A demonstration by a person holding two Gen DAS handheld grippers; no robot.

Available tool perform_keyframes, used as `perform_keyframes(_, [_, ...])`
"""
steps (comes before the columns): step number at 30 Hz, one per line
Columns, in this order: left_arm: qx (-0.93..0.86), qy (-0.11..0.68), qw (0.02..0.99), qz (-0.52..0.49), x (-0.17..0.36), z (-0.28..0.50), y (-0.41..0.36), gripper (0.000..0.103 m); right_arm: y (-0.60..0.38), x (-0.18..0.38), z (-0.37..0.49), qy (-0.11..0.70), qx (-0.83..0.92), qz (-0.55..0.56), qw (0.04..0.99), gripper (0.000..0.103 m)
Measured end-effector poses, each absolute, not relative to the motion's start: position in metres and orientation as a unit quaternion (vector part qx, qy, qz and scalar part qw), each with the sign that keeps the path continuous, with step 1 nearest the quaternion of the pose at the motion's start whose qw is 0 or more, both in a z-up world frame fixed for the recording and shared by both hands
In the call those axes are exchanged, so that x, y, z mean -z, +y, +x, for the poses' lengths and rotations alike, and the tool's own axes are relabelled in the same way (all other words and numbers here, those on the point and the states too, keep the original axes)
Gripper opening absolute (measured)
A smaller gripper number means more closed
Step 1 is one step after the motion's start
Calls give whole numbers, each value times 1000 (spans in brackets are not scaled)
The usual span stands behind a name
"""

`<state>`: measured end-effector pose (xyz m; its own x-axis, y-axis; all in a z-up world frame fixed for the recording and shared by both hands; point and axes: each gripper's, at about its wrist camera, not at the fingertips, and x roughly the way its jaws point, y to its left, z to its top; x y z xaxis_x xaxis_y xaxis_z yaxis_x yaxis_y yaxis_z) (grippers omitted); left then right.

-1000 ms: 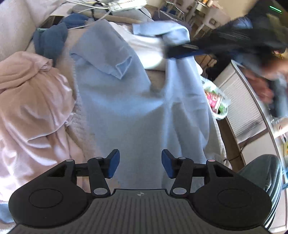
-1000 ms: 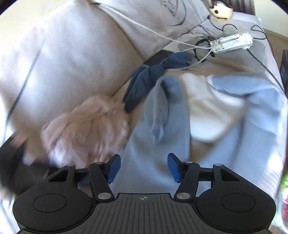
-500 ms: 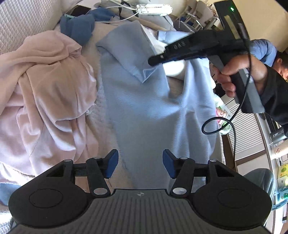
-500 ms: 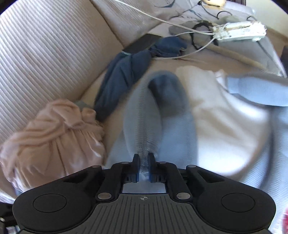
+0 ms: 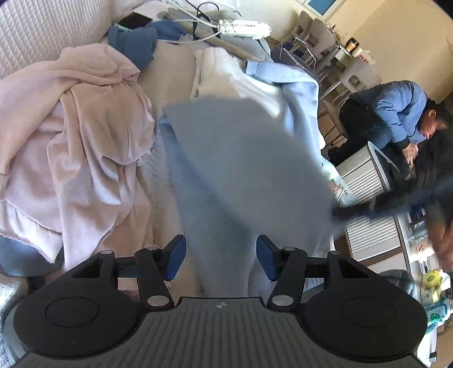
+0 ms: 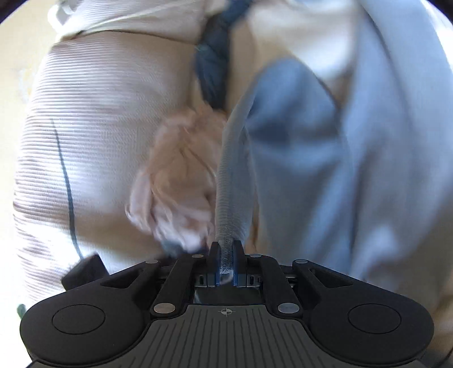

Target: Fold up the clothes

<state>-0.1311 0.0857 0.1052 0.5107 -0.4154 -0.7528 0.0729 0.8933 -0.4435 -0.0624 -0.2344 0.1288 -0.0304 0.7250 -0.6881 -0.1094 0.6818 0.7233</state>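
Right gripper (image 6: 225, 259) jaws clamped tight on a ribbed hem of the light blue garment (image 6: 297, 158), cloth pinched between the blue pads at bottom centre of the right wrist view; fabric runs up from there and fans across centre and right of frame, blurred. Left gripper (image 5: 220, 259) jaws partly apart, nothing pinched, pads clear of the cloth; a strip of the same light blue garment (image 5: 240, 158) lies between and beyond them, filling the centre of the left wrist view, one flap lifted and blurred toward centre right. Pink garment (image 5: 85, 136) crumpled at left of frame, just beside the blue one. Dark blue garment (image 5: 136, 45) bunched upper left, next to a phone (image 5: 134, 20). White power strip (image 5: 243, 27) with cables top centre. All on a sofa (image 5: 36, 34) with ribbed pale cover. Person in blue top (image 5: 402, 110) crouched at upper right, well apart.
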Motion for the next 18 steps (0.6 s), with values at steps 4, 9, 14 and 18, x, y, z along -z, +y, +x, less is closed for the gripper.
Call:
perform_keyframes(4, [141,461,859,-169,-109,-133,80,54,-243,-90,-87,684,-278,220,637,9])
perform_keyframes(9, [142,458,865,-147,-109,-137,72,56,-237,-63,-97,706,-248,177,639,10])
perform_keyframes(14, [129,460,867,-140,-104,-125,72,57,-224,-57,-95,707,-244,102,656,18])
perform_keyframes(18, [117,458,871,-129,-103,-114,73,60,-224,-77,-96,692,-254,28,675,40])
